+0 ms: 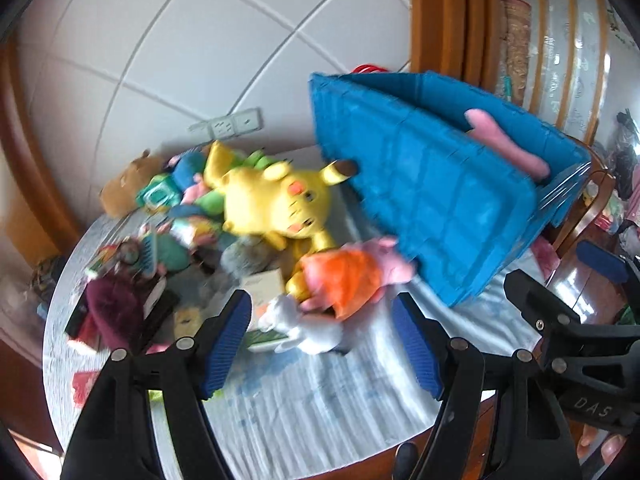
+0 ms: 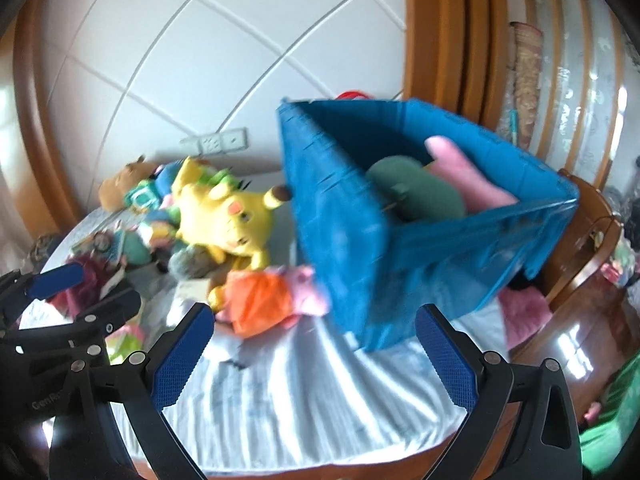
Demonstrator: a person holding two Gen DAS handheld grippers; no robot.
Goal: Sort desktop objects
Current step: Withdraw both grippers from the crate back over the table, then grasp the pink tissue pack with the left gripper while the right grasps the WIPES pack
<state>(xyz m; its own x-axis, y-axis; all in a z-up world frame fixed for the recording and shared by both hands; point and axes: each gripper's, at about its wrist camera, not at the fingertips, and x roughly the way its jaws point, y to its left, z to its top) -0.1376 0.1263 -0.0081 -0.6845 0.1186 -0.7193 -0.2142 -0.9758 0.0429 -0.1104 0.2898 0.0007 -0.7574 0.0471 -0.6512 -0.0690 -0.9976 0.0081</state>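
Both hand-held grippers, left [image 1: 322, 344] and right [image 2: 314, 356], released over the desk [image 1: 320, 392]; soft, light plush [image 1: 340, 284], best pinched at its body.

Blue bin [image 2: 400, 256]: matt ribbed plastic. Pikachu plush [image 1: 276, 200]: soft fuzzy cloth. Worktop cover [image 1: 320, 392]: striped cloth. Worktop [image 2: 576, 332] edge: glossy wood.

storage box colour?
Blue storage box; clearest in the right wrist view.

"DAS" on the right gripper [image 1: 568, 280] body, "GenRo…" cut off on the left gripper [image 2: 80, 288] body
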